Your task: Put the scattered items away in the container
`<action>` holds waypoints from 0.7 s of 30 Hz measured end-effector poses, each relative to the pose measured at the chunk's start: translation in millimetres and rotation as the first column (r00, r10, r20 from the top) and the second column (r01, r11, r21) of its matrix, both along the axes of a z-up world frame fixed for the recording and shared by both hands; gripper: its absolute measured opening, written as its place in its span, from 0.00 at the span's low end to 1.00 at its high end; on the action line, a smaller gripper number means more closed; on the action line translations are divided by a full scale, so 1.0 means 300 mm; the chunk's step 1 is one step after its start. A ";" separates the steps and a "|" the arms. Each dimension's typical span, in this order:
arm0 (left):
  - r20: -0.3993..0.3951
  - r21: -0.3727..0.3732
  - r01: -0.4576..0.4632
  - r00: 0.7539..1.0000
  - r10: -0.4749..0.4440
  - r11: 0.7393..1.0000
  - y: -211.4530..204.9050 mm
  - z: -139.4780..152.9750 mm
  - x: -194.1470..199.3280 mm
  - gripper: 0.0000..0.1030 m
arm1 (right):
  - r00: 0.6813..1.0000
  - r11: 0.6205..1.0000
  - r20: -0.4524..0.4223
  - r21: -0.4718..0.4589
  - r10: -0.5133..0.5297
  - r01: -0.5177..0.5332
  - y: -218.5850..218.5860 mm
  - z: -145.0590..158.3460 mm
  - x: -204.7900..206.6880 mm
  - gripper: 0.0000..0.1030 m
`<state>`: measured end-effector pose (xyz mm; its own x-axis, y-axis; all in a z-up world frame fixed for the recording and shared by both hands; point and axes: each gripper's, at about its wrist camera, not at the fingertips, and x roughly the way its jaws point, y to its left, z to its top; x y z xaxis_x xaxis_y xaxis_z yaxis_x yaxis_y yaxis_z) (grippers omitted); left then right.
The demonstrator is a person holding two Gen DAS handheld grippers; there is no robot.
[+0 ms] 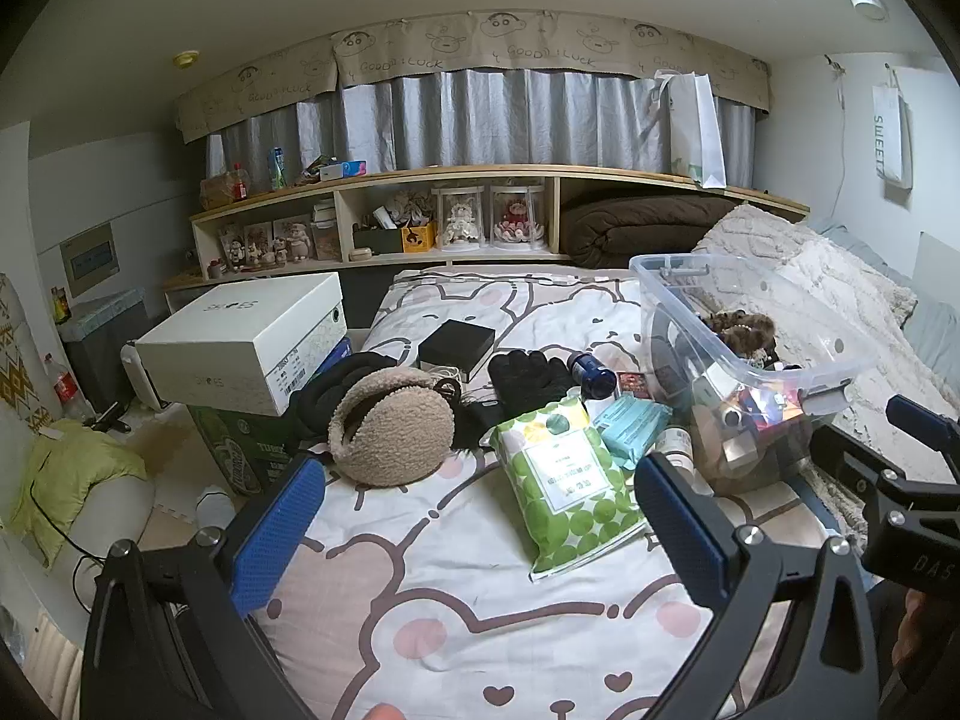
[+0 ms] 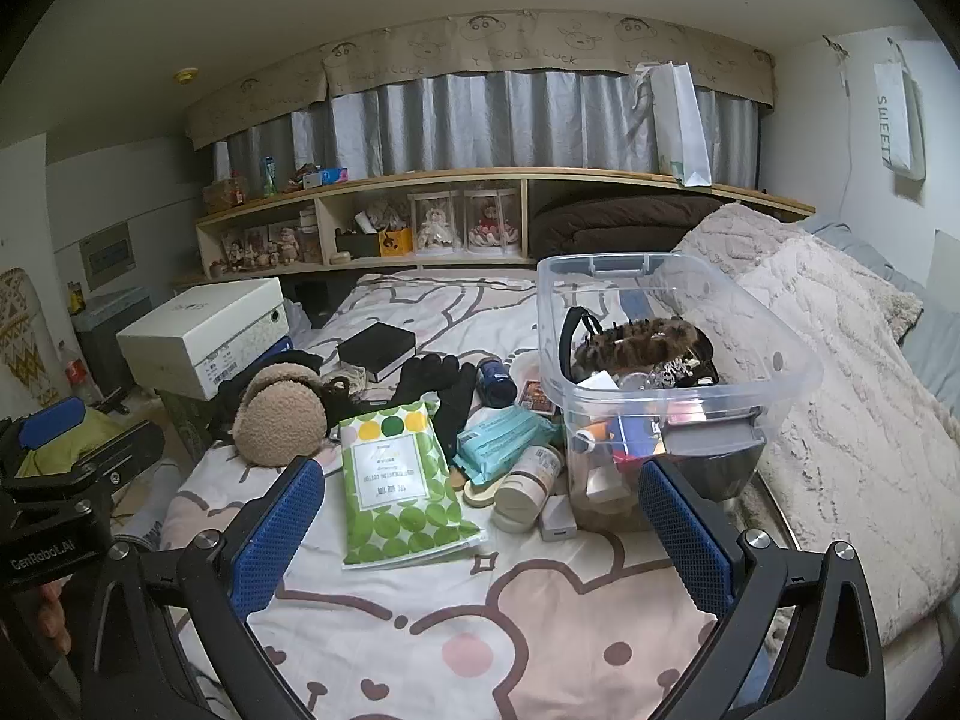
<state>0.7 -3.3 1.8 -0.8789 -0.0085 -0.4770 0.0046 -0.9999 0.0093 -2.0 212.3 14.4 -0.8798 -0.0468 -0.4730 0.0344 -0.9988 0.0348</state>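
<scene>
1. Clear plastic, rectangular and open-topped, the storage container [image 2: 678, 324] sits on the right side of the bed, against a cream fluffy blanket [image 2: 828, 360]; it already holds a brown furry hair claw [image 2: 642, 339] and a jumble of small items.
2. The bear-print bedsheet [image 1: 480, 618] carries the scattered things, all left of the container.
3. Nearest lies a flat green-and-white dotted pouch [image 2: 399, 480], label up.
4. Just right of it are a teal tissue pack [image 2: 504, 435], a cream cylindrical bottle [image 2: 528, 486] on its side, and a small white box [image 2: 558, 525] beside the container's near wall.
5. Farther back lie a pair of black knit gloves [image 2: 441, 387], a dark blue bottle [image 2: 497, 383] and a black square box [image 2: 377, 351].
6. On the left, beige fleecy earmuffs [image 1: 390, 435] rest near the bed's edge, with a white shoebox [image 1: 240, 348] beyond them (it sits on a green carton).
7. The left gripper [image 1: 480, 528] hovers above the sheet with its blue-padded fingers [image 1: 276, 534] wide apart, nothing between them.
8. The right gripper [image 2: 480, 531] is likewise spread wide and empty, its right pad near the container's near corner, not touching.
</scene>
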 end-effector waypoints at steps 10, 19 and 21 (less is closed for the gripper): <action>-0.006 -0.009 -0.003 1.000 0.003 1.000 -0.021 0.003 0.002 1.00 | 1.000 1.000 0.002 -0.001 -0.003 0.003 0.004 -0.003 -0.002 1.00; -0.011 -0.022 -0.017 1.000 0.017 1.000 -0.041 0.017 0.000 1.00 | 1.000 1.000 0.003 0.001 -0.008 0.008 0.003 0.003 -0.002 1.00; -0.011 -0.023 -0.018 1.000 0.018 1.000 -0.041 0.018 -0.003 1.00 | 1.000 1.000 0.006 0.002 -0.009 0.009 0.002 0.003 -0.004 1.00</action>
